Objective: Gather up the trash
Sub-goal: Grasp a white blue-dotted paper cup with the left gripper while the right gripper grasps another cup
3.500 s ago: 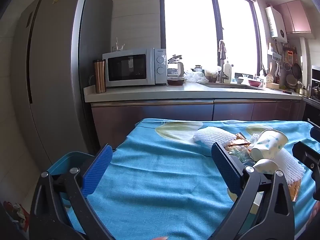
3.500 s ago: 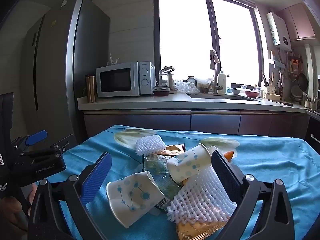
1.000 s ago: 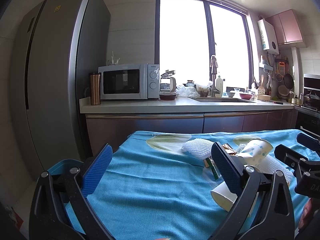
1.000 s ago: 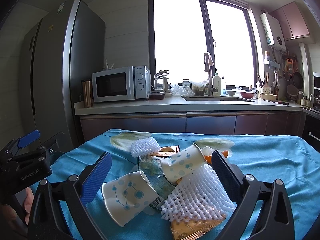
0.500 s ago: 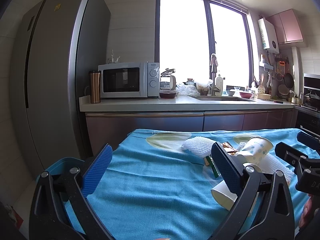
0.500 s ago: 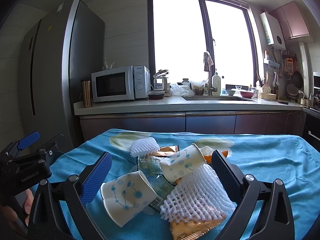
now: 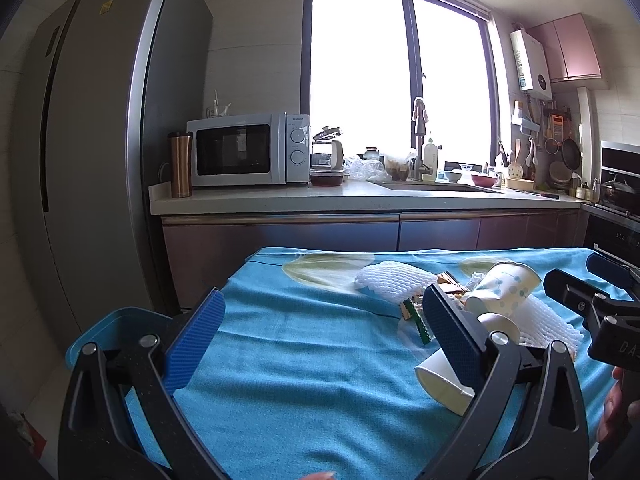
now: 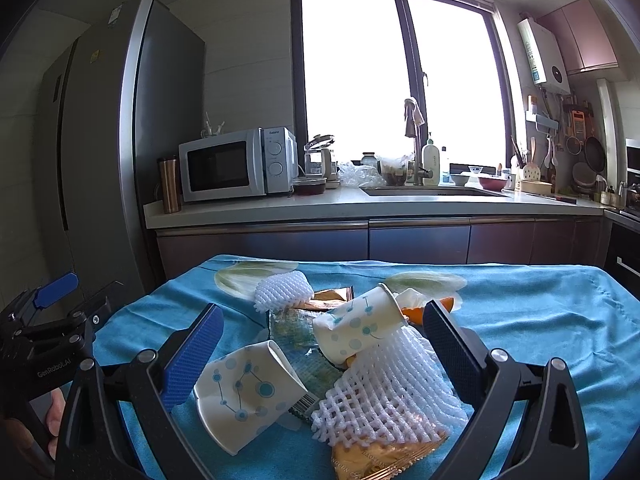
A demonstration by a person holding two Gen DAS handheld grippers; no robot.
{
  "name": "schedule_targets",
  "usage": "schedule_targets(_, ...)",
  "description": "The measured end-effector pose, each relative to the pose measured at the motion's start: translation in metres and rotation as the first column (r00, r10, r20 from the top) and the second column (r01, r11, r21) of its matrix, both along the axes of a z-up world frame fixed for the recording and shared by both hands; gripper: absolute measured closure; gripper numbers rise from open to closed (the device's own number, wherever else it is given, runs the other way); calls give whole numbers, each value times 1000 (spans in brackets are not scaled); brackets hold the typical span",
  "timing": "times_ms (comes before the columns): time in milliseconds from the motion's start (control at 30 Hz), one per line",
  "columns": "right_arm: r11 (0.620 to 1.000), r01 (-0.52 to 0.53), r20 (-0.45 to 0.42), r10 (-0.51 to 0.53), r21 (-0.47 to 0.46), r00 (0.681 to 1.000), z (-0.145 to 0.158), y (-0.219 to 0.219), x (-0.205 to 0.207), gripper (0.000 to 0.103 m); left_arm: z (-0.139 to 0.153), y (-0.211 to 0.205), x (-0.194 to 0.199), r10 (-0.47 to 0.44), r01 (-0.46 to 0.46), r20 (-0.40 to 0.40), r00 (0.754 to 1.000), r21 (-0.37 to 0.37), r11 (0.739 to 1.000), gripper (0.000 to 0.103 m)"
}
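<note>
Right gripper (image 8: pixel 320 340) jaws wide, paper cup (image 8: pixel 244 392) and foam net (image 8: pixel 384 384) between them (untouched); left gripper (image 7: pixel 320 332) likewise wide, empty.

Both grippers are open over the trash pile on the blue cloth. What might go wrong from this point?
The right gripper stands open over overlapping trash: closing on the white foam net sleeve may also drag the gold snack wrapper beneath it. The spotted paper cup lying on its side could roll or crush when pinched. The blue bin sits past the table's left edge, beside the open left gripper, so light pieces may drop in transit.
</note>
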State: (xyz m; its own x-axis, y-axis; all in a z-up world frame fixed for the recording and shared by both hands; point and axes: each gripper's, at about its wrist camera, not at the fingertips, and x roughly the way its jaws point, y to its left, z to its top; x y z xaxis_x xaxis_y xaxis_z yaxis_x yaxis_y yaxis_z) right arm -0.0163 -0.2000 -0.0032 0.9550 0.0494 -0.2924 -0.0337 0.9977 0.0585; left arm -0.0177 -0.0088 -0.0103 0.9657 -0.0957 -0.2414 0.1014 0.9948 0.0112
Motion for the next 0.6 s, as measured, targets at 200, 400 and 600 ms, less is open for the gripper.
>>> schedule_targets(200,1000,4,-36,-4,6,999,-3,-9,10,7,-8,-8,3,-95,95,-59,994,3,995,6)
schedule_targets(400,1000,4,-88,-2,20,996,-6,-23,28,7,-18,-15,11,-244,239,-158,957,-50,970,6)
schedule_targets(600,999,-11,-142,18,51,990,-8,-38,53,14,-33,-23,20,-388,368,-253,886,-124,922,15)
